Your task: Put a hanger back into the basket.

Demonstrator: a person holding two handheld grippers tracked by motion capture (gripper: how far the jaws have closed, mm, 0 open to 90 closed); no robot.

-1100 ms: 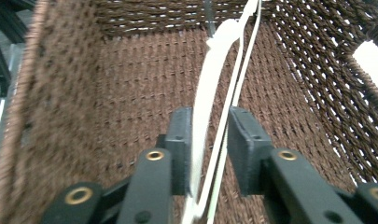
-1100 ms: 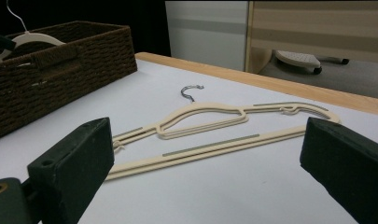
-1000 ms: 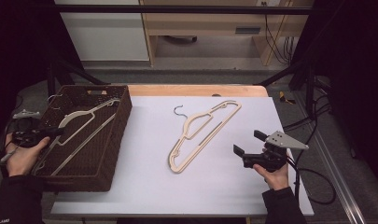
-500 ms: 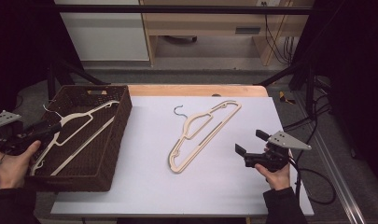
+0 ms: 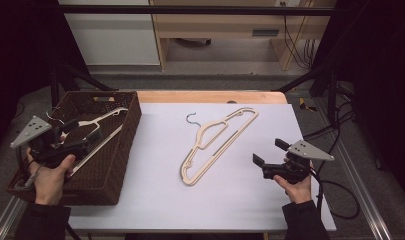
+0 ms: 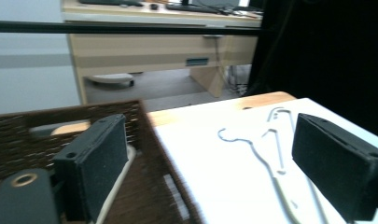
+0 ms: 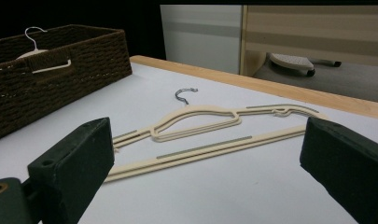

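A cream hanger (image 5: 217,145) lies flat mid-table, its metal hook toward the far side. It also appears in the left gripper view (image 6: 270,163) and the right gripper view (image 7: 200,123). A white hanger (image 5: 97,130) rests slanted inside the brown woven basket (image 5: 115,165) at the left. My left gripper (image 5: 85,135) hovers over the basket, pointing toward the table. Its jaws have just been opening and stand wide (image 6: 210,140) with nothing between them. My right gripper (image 5: 268,151) is held right of the cream hanger, open and empty (image 7: 207,140).
The white tabletop (image 5: 155,200) has a wooden strip (image 5: 205,96) along its far edge. Black frame posts stand at both back corners. Cables (image 5: 335,200) trail off the right side. A wooden desk and a white cabinet stand beyond the table.
The left gripper's jaws have spread wide, and it has lifted off the white hanger's lower end and turned toward the table. The white hanger stays in the basket. The right gripper has not moved.
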